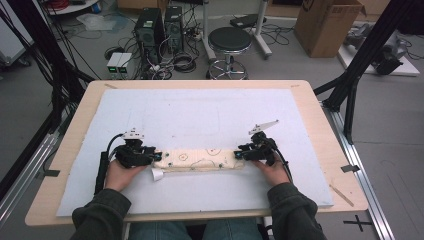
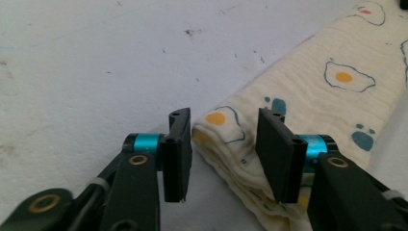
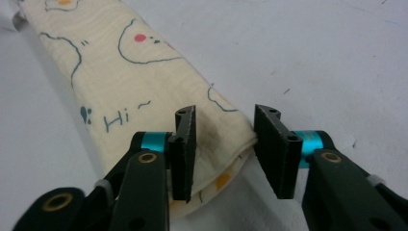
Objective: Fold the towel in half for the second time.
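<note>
Centrally, toward the near edge of the table (image 1: 320, 145), a folded cream cloth (image 1: 200, 160) is laid out as a long narrow strip on the pale blue-white mat (image 1: 210, 115) that covers most of the tabletop. The strip runs left to right across the person's front.

Left tool (image 2: 223, 144): held at the left end of the cloth. In the left gripper view its two black jaws are seen standing apart, with the folded corner of the cloth lying in the gap between them; nothing is clamped. Whether the right-hand jaw touches the fabric cannot be told. Fried-egg prints in blue outline with orange yolks are noted on the cloth, along with small blue blotches. Several layers are visible at the folded edge.

Right tool (image 3: 225, 144): held at the right end of the cloth. Its jaws are likewise apart, and the rounded end of the strip is placed between them, nearer the left-hand jaw. A "Hi~" in blue and an outline figure with a pink dot are seen on the fabric in the right gripper view.

In the high view each tool is gripped by a hand, left hand (image 1: 120, 174) and right hand (image 1: 272, 172), with dark green sleeves entering from the bottom. A small white tag (image 1: 157, 174) is seen sticking out beneath the cloth's left end.

Beyond the table: a black stool (image 1: 229, 41), two computer towers (image 1: 159, 26) and a cardboard box (image 1: 327, 22) are noted on the floor.
</note>
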Tool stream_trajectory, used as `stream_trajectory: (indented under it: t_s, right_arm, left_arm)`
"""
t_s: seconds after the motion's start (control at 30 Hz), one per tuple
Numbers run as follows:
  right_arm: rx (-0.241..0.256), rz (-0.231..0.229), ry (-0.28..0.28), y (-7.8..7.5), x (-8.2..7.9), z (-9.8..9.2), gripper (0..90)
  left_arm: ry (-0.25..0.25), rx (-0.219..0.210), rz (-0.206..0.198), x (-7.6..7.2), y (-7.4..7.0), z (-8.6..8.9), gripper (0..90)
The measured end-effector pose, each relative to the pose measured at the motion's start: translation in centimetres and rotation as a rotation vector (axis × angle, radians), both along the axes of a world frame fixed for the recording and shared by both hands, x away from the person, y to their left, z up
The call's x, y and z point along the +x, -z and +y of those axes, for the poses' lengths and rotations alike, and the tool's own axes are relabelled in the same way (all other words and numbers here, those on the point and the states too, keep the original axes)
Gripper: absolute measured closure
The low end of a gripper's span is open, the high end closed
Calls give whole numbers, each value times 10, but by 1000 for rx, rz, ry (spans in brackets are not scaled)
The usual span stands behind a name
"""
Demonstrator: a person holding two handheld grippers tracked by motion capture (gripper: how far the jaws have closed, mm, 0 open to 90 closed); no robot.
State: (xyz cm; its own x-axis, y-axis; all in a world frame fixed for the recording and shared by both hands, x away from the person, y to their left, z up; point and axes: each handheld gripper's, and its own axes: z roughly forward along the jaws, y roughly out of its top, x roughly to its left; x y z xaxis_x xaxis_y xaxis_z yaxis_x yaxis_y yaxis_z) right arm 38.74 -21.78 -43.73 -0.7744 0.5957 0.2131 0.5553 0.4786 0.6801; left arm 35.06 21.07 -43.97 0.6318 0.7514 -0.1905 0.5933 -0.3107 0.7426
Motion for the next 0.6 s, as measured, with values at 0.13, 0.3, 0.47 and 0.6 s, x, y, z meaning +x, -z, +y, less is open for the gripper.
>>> stream_trajectory:
  t_s: [0.13, 0.3, 0.47, 0.6]
  right_arm:
    - [2, 1, -6, 2, 0, 0, 679]
    - [19, 22, -19, 3, 0, -1, 760]
    - [13, 18, -24, 2, -1, 0, 781]
    - [10, 1, -34, -1, -1, 0, 787]
  left_arm:
    - [18, 7, 4, 0, 2, -1, 679]
    - [34, 0, 9, -1, 2, -2, 772]
    - [31, 7, -2, -2, 0, -2, 805]
    - [16, -5, -19, -3, -3, -2, 810]
